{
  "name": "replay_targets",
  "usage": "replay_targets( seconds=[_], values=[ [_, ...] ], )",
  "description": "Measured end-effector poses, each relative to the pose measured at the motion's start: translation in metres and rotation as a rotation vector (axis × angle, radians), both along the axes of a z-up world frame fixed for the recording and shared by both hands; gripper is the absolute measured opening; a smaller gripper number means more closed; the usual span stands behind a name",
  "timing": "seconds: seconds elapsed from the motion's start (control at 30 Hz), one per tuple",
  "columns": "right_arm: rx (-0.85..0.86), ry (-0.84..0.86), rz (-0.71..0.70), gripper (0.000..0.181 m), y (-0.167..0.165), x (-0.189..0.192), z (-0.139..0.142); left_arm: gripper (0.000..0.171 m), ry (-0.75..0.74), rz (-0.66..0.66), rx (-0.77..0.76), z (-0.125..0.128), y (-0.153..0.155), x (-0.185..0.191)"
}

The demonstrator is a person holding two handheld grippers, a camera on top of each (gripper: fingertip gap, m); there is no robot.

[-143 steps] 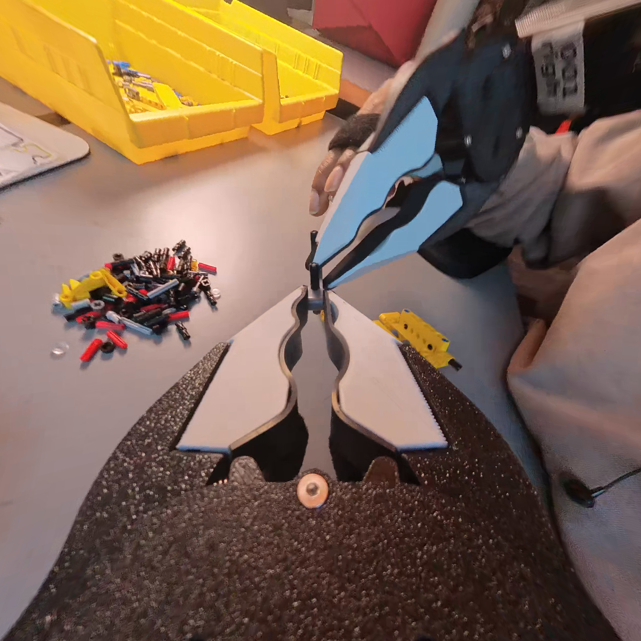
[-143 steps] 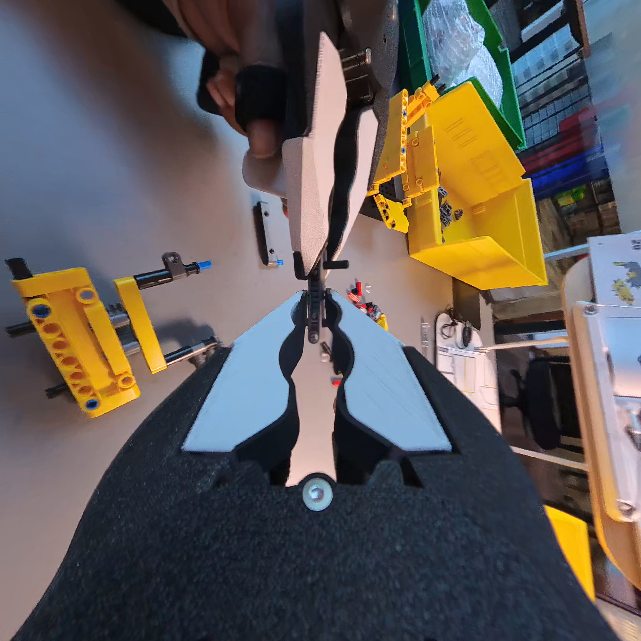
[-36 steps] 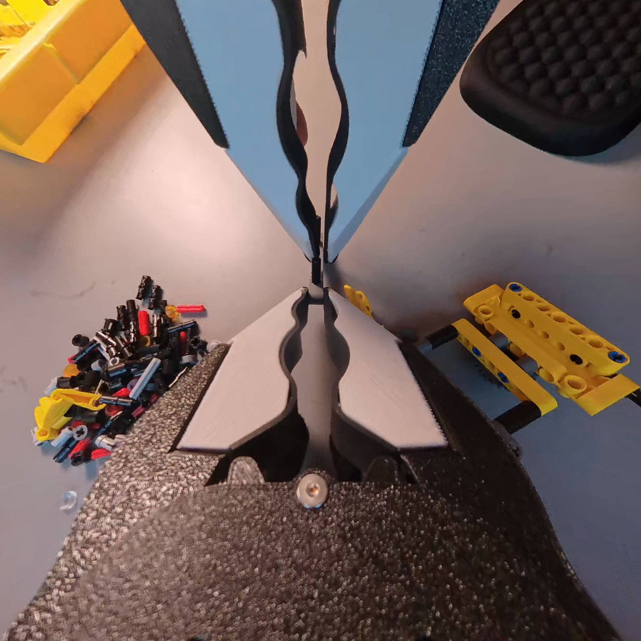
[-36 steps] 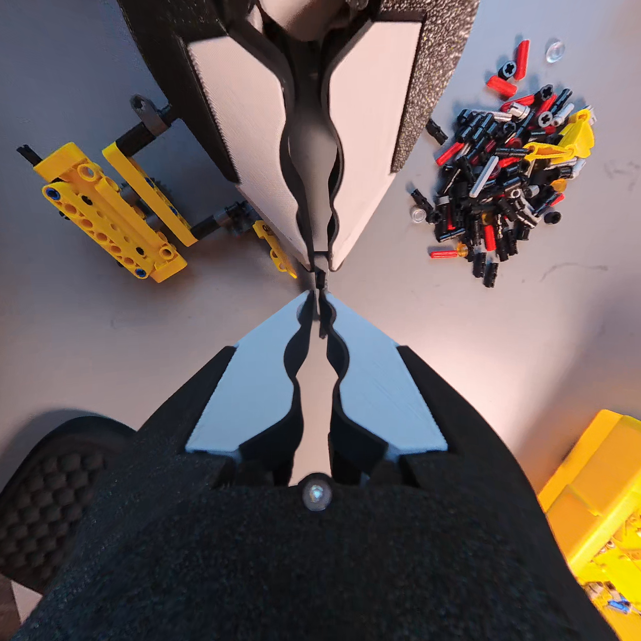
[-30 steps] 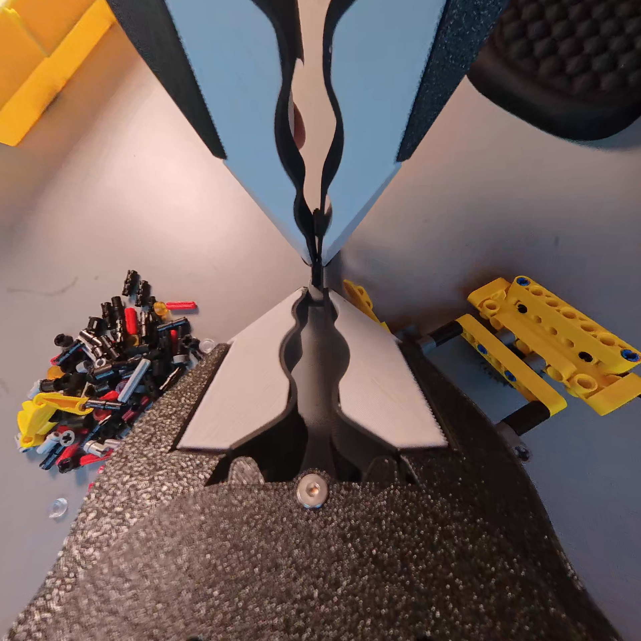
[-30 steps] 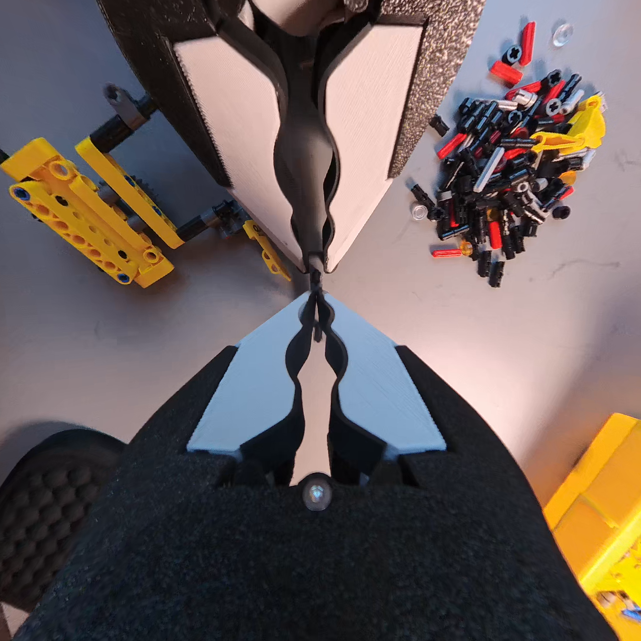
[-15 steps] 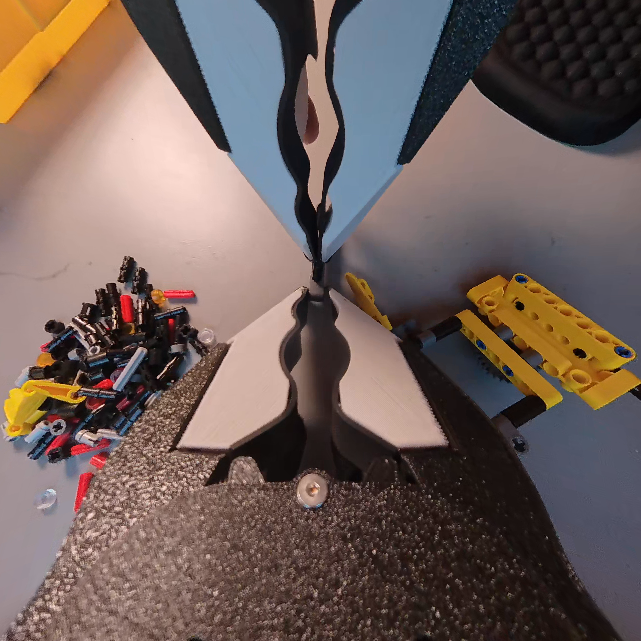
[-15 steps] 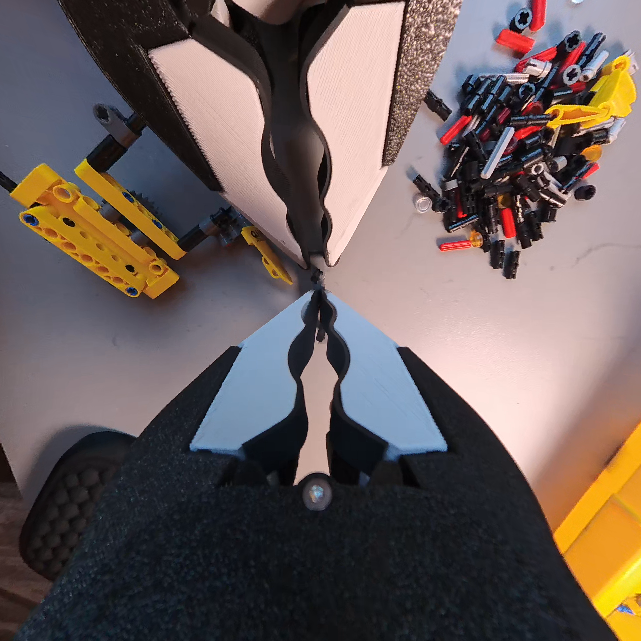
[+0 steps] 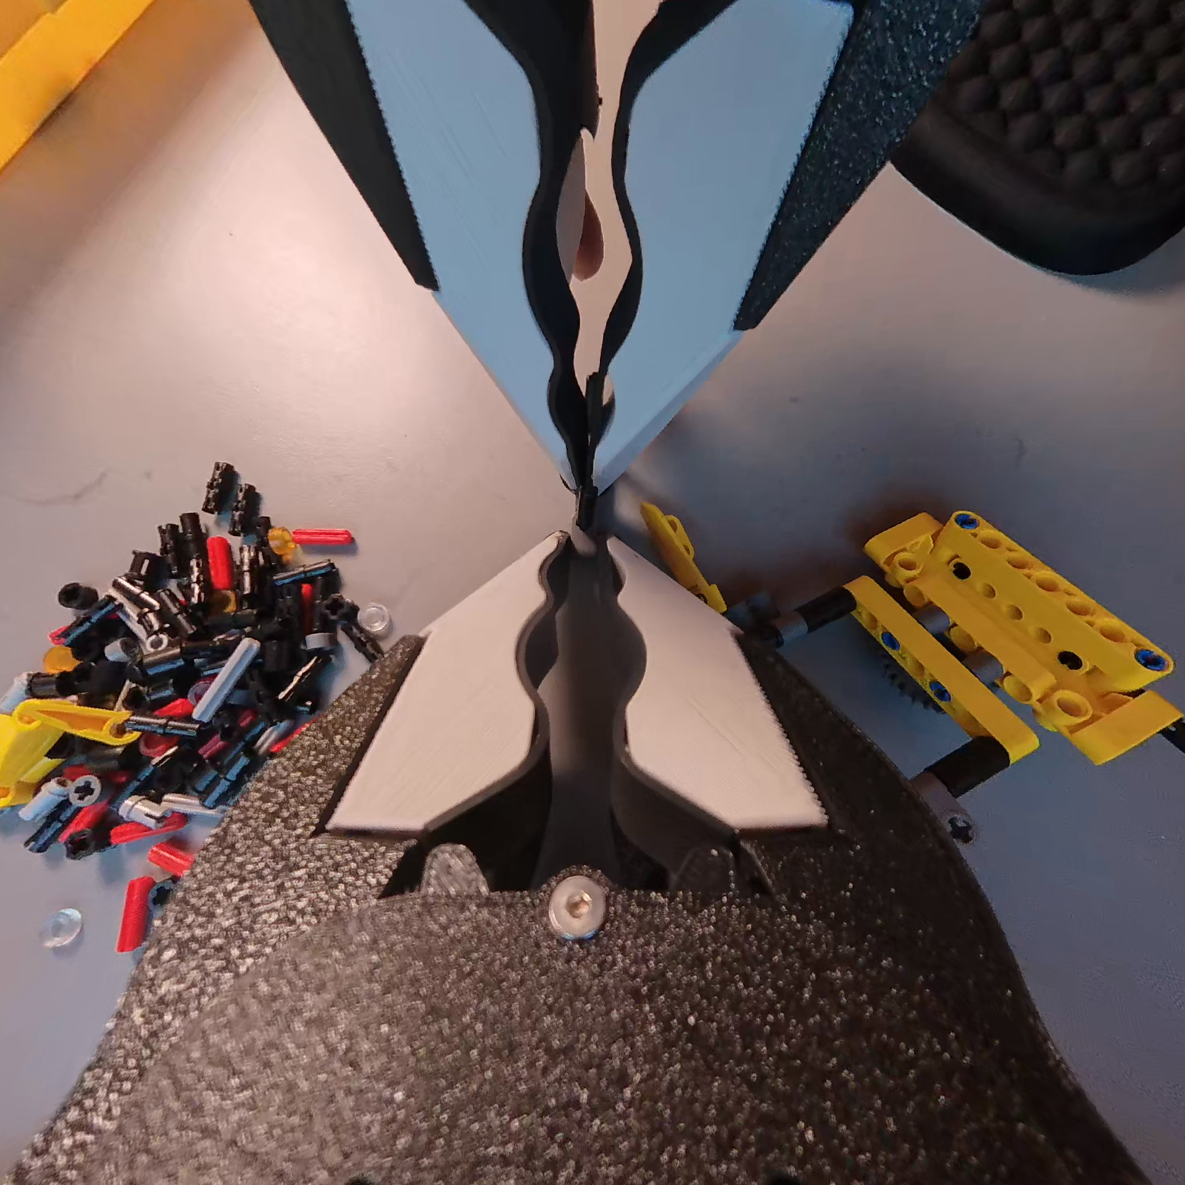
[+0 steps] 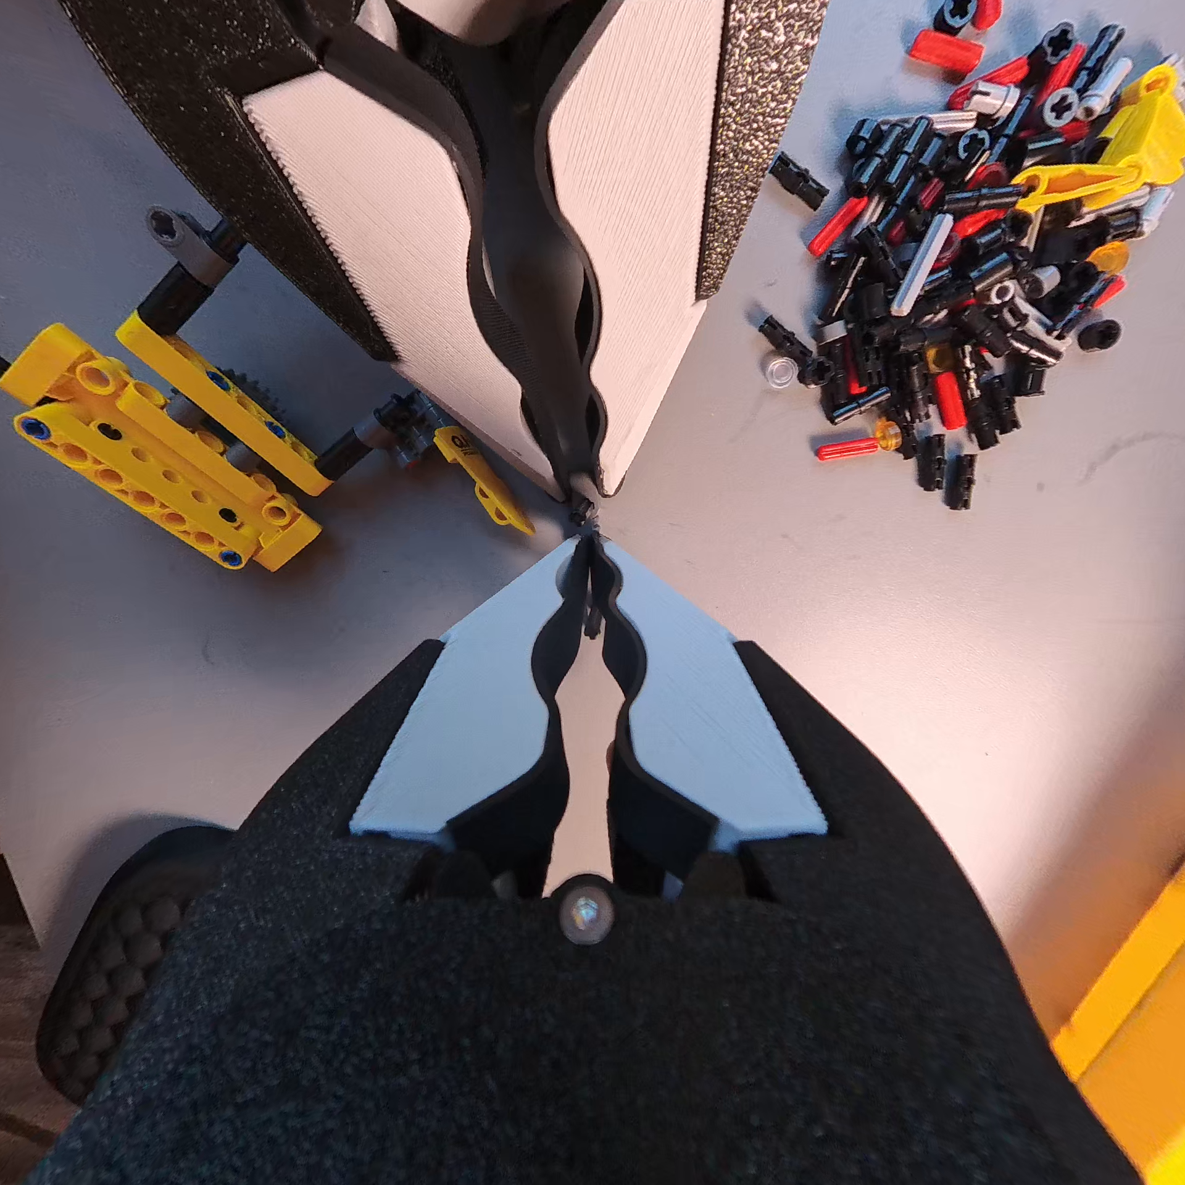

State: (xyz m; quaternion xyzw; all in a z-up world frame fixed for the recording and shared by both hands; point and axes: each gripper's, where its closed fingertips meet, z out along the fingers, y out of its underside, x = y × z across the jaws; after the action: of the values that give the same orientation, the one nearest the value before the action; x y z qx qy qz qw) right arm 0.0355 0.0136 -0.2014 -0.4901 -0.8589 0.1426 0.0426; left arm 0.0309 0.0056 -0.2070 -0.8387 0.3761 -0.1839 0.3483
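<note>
My left gripper [image 9: 583, 545] is shut on a small grey connector [image 9: 580, 544] with a short black pin [image 9: 585, 511] sticking out of its tip. My right gripper [image 10: 590, 545] is shut on a thin black piece [image 10: 591, 619]. The two grippers face each other tip to tip just above the grey table [image 9: 256, 320]. In the left wrist view the right gripper [image 9: 580, 484] comes down from the top. In the right wrist view the left gripper [image 10: 580, 490] does the same, and its pin [image 10: 580, 510] ends just short of my tips. I cannot tell whether the pieces touch.
A yellow beam-and-axle assembly [image 9: 1000, 641] [image 10: 160, 449] lies beside the tips, with a small yellow piece [image 9: 673, 558] [image 10: 487, 487] near it. A pile of small black, red and grey parts [image 9: 179, 654] [image 10: 974, 256] lies on the other side. A yellow bin [image 10: 1141, 1026] and a black dimpled pad [image 9: 1077, 115] sit at the edges. Only a small space, under 4 cm, lies between the two pairs of fingers.
Since 4.8 s ago both grippers have turned to meet head-on over the table. In the last second they stay tip to tip and drift slightly; both remain shut.
</note>
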Motion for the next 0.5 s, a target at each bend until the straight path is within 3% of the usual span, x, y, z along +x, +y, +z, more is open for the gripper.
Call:
replay_targets(
  seconds=[0.3, 0.5],
  values=[
    [-0.020, 0.034, -0.022, 0.000, 0.002, -0.001, 0.003, 0.007, -0.008, 0.003, -0.009, 0.001, -0.001, 0.000],
    [-0.168, 0.435, -0.099, 0.028, -0.004, -0.011, 0.087, 0.007, -0.114, -0.016, 0.017, 0.023, -0.010, -0.010]
  ],
)
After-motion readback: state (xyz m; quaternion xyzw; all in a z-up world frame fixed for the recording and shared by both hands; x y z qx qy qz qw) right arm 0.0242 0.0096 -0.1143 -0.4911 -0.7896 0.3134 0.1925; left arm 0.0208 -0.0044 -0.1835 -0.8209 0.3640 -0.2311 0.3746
